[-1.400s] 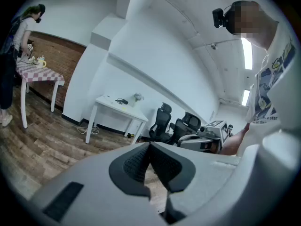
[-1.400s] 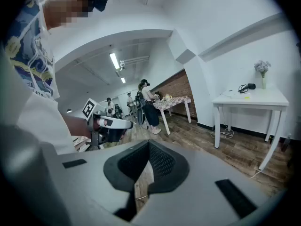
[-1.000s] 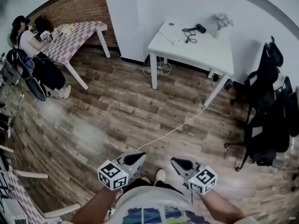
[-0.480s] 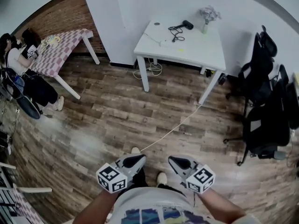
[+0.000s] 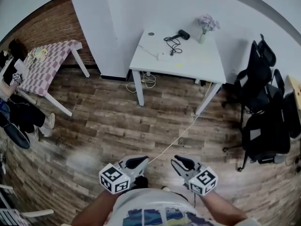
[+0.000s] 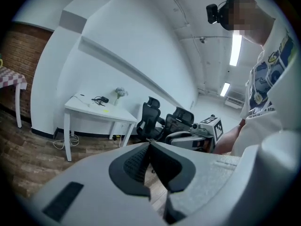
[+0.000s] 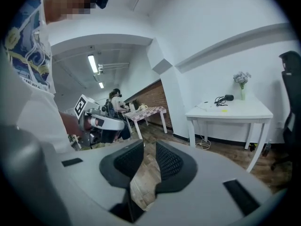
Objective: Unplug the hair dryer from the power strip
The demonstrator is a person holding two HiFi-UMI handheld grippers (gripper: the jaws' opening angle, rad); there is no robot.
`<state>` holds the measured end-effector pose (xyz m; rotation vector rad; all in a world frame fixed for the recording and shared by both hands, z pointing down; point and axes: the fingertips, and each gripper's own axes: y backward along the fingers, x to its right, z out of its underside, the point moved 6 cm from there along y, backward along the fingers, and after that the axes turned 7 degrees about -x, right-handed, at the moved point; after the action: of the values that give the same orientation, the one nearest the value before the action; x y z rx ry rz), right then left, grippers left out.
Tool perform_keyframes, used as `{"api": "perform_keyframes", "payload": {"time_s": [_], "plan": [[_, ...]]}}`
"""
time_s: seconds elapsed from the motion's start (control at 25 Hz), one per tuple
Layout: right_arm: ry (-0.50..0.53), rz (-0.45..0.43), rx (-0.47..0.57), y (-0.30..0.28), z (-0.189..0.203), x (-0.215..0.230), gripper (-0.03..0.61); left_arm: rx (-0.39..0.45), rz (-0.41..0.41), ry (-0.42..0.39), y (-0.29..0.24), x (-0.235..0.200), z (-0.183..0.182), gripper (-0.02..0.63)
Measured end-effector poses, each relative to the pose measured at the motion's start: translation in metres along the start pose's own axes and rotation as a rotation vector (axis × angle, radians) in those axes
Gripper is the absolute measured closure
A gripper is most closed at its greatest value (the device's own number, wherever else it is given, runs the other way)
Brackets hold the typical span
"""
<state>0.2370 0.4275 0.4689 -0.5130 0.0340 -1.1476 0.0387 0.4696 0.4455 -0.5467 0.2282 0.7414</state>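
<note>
Torso: a light, short-sleeved T-shirt (image 5: pixel 155 212) carried a blue and yellow printed graphic across the front. The same print showed at the frame edge in both gripper views.

Head: a black camera unit (image 6: pixel 214 12) was mounted at the forehead.

Left gripper (image 5: pixel 136 162): the shell was light grey and smoothly moulded. It had dark, finely ribbed pads (image 6: pixel 134 164) and a dark rectangular slot (image 6: pixel 63 201) set in its upper face. The left marker cube (image 5: pixel 114 179) was white with black square patterns.

Right gripper (image 5: pixel 181 163): it was of identical build, with the same grey shell and dark ribbed pads (image 7: pixel 171 161). The right marker cube (image 5: pixel 203 180) was likewise patterned. Its jaws had just been opening, with nothing between them.
</note>
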Motion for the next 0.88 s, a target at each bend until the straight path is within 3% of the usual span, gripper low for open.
{"api": "perform_keyframes", "payload": {"time_s": [0.28, 0.52, 0.88], "plan": [[-0.049, 0.095, 0.022, -0.077, -0.052, 0.016, 0.489, -0.045, 0.089, -0.045, 0.021, -0.087, -0.038, 0.611], [-0.058, 0.153, 0.014, -0.118, -0.074, 0.025, 0.488, -0.076, 0.113, -0.039, 0.024, -0.144, -0.050, 0.612], [-0.111, 0.182, 0.004, -0.151, -0.092, 0.091, 0.495, -0.114, 0.113, -0.038, -0.027, -0.202, -0.076, 0.612]]}}
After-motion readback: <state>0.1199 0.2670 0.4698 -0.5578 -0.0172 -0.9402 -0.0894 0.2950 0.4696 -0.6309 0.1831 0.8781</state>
